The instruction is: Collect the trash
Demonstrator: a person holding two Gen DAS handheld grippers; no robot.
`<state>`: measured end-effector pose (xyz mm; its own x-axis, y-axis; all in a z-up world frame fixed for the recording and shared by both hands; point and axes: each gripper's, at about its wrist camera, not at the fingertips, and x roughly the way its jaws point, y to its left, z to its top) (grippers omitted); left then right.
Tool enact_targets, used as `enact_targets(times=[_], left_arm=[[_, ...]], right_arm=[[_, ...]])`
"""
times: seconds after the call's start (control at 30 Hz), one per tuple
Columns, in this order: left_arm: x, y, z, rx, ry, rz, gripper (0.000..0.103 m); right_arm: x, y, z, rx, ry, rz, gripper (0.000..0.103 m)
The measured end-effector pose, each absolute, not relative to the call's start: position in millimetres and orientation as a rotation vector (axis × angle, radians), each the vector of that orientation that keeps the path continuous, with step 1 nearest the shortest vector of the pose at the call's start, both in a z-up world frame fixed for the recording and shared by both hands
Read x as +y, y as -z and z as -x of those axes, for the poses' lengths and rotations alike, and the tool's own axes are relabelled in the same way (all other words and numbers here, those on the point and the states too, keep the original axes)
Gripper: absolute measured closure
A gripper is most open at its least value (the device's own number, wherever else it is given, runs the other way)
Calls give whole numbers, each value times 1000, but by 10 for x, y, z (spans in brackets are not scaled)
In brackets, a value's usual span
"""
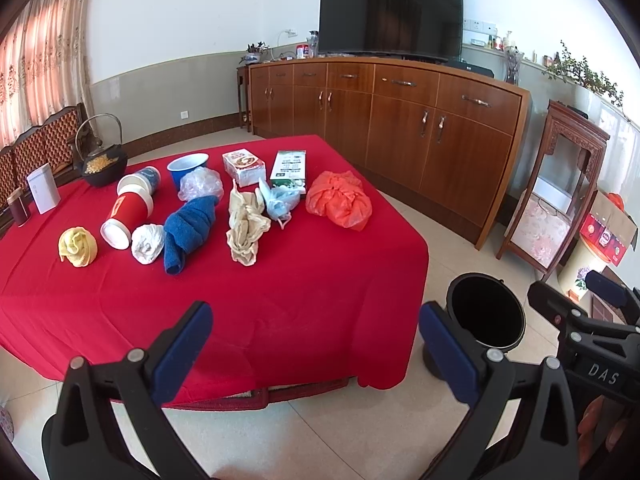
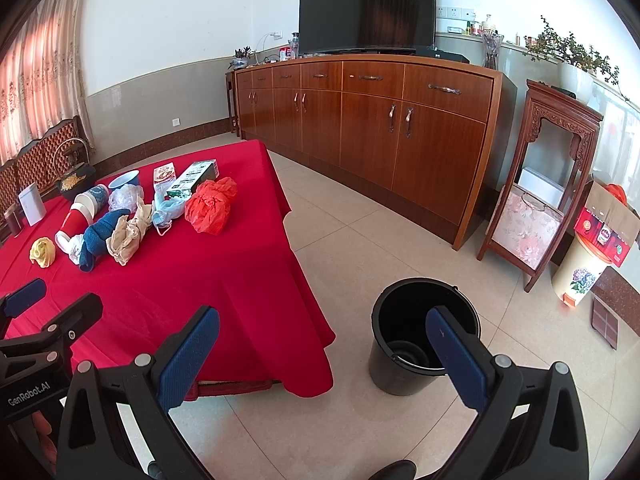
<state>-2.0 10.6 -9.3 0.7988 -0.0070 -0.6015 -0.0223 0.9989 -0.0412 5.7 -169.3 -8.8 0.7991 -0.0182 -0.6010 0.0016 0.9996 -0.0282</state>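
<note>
Both grippers hang with fingers spread wide, grasping nothing: the left gripper (image 1: 316, 344) over the red desk (image 1: 280, 300), where cups, rags and an orange bag (image 1: 340, 200) lie, the right gripper (image 2: 324, 354) beside a black bucket (image 2: 404, 376) on the floor.

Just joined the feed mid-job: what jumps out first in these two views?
The bright red tablecloth dominates, with a row of crumpled trash across its far half, notably the orange plastic bag at the right end. On the floor right of the table stands an open black bucket, framed by the open right gripper.
</note>
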Motion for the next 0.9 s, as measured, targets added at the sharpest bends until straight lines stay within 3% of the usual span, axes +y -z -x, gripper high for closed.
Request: enact_targets(times=[0.9], left_arm=[[85,85,10,652,-9,43,0]], right_arm=[[-1683,115,-61,646,10,27,0]])
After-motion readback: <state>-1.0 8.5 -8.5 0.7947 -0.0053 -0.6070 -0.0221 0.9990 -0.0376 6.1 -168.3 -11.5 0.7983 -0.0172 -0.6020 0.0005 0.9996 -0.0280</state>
